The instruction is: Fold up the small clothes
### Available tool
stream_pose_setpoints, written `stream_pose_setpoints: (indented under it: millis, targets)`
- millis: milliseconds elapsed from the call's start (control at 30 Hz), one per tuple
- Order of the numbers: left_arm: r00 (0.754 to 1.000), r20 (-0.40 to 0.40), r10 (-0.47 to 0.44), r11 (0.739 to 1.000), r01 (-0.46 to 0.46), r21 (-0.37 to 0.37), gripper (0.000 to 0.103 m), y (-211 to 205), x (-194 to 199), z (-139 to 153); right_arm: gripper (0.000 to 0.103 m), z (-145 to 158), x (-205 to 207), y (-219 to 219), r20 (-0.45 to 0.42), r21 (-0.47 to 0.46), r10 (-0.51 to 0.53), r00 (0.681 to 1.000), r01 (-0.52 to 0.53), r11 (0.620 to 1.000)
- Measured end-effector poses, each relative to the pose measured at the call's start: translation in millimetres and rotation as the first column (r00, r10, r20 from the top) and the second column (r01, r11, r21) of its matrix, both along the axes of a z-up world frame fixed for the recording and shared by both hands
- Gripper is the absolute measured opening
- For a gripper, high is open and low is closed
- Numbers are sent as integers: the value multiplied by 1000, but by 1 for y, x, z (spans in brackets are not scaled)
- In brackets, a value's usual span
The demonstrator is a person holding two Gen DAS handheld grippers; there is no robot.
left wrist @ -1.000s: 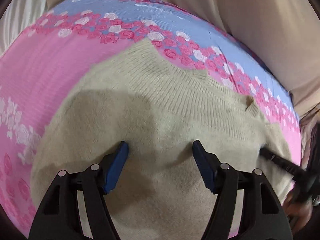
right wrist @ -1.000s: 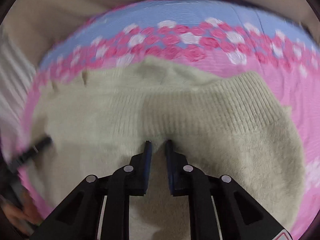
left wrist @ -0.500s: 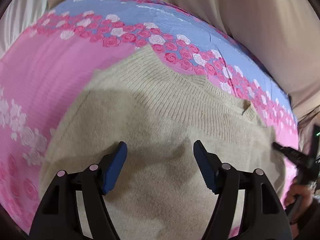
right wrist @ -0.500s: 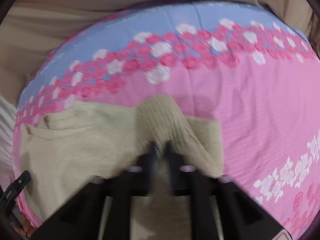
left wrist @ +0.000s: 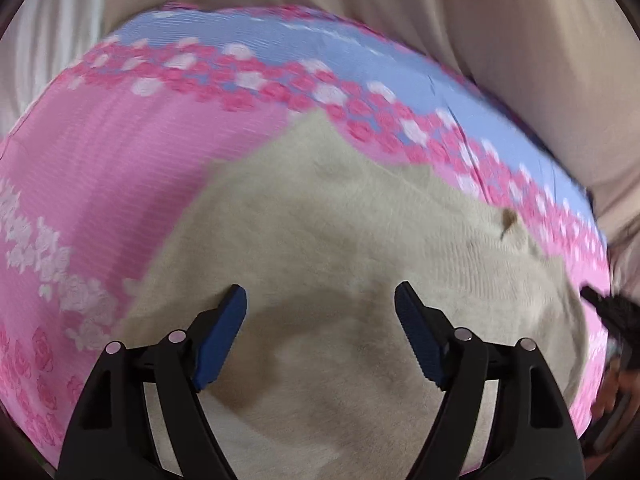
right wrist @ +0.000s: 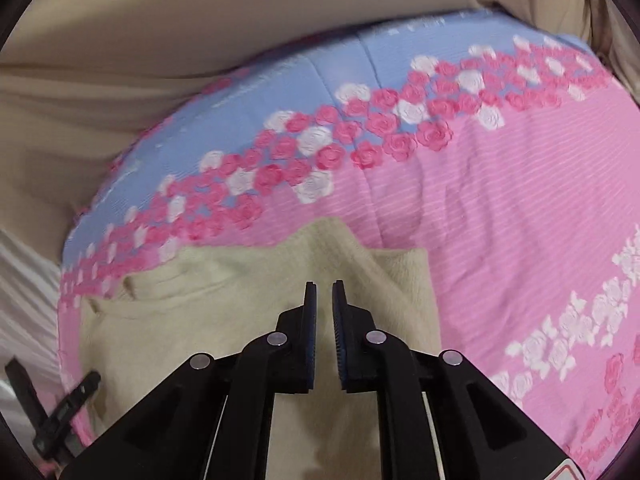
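Observation:
A small beige knit sweater [left wrist: 340, 240] lies on a pink and blue rose-print blanket [left wrist: 120, 152]. My left gripper [left wrist: 320, 312] is open and hovers over the sweater's middle, holding nothing. In the right wrist view the sweater [right wrist: 180, 320] has one side folded over toward the middle, with a ribbed edge [right wrist: 332, 240] peaking ahead of the fingers. My right gripper [right wrist: 324, 300] has its jaws nearly closed with a thin gap, right over that folded part; whether cloth is pinched I cannot tell. The right gripper's tip also shows in the left wrist view [left wrist: 608, 312].
The blanket [right wrist: 500, 220] spreads wide to the right of the sweater. Beige sheet or cushion [right wrist: 160, 40] borders the blanket's far edge. White striped fabric [right wrist: 24, 288] lies at the left. The left gripper's black tip [right wrist: 68, 400] shows low left in the right wrist view.
My right gripper has carried the sweater's side over toward the middle, so the sweater is now narrower. My left gripper stayed open and drifted slightly back.

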State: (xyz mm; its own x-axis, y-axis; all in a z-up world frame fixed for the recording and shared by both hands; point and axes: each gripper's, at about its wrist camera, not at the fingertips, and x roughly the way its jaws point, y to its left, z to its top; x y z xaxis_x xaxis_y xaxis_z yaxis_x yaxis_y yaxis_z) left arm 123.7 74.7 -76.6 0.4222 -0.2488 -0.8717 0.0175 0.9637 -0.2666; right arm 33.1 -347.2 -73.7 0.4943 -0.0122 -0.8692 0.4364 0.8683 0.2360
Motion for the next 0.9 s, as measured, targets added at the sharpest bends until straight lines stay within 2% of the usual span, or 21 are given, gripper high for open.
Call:
stream_pose_setpoints:
  millis: [67, 133, 167, 233, 267, 333, 400, 467, 500, 567, 600, 633, 667, 733, 800, 867, 900]
  targets:
    - [998, -33, 50, 998, -51, -45, 74, 20, -2, -2, 17, 4, -11, 14, -31, -77, 41, 999, -43, 996]
    - [995, -34, 98, 990, -101, -96, 74, 40, -9, -1, 25, -1, -27, 14, -75, -93, 27, 997, -34, 995]
    - [992, -19, 125, 986, -127, -106, 74, 52, -17, 3, 31, -5, -40, 10, -92, -80, -2, 996, -5, 997]
    - [986, -7, 165, 983, -165, -82, 75, 73, -30, 6, 39, -9, -63, 2, -102, -63, -50, 994, 43, 997]
    - [983, -14, 182, 980, -182, -82, 75, 86, -37, 4, 49, -12, -76, -1, -108, -57, -71, 992, 65, 996]
    - [976, -54, 209, 973, -213, -92, 77, 106, -48, -2, 59, -25, -98, -4, -130, 0, -83, 988, 84, 997]
    - [965, -109, 237, 958, -251, -139, 77, 123, -58, -12, 57, -40, -107, -1, -160, 66, -64, 985, 75, 995]
    - [960, -133, 246, 950, -266, -163, 77, 124, -62, -18, 27, -49, -105, 5, -171, 101, -36, 985, 54, 993]
    - [961, -143, 235, 953, -257, -159, 75, 119, -61, -22, 26, -45, -103, 7, -161, 88, -40, 986, 55, 995]
    - [967, -151, 208, 966, -227, -123, 58, 110, -58, -27, 20, -28, -99, 10, -117, 61, -53, 992, 60, 996]
    - [968, -157, 195, 973, -211, -90, 54, 104, -54, -32, 19, -17, -98, 11, -85, 33, -59, 995, 62, 998]
    - [968, -156, 199, 974, -212, -75, 54, 102, -53, -34, 12, -11, -96, 9, -73, 4, -62, 995, 62, 998]
    - [967, -149, 208, 973, -219, -67, 54, 101, -53, -36, 13, -13, -94, 5, -89, -10, -60, 994, 60, 998]
    - [969, -147, 197, 978, -205, -44, 55, 97, -51, -35, 20, -41, -91, -3, -200, -1, -45, 979, 46, 999]
    - [969, -162, 185, 980, -193, -40, 57, 96, -49, -32, 21, -36, -99, -8, -171, 1, -83, 982, 85, 996]
    - [964, -172, 204, 970, -223, -101, 63, 102, -50, -27, 27, -12, -103, -1, -115, -49, -125, 986, 120, 992]
    - [962, -168, 216, 962, -239, -133, 72, 108, -53, -25, 31, 4, -102, 7, -68, -87, -123, 990, 117, 989]
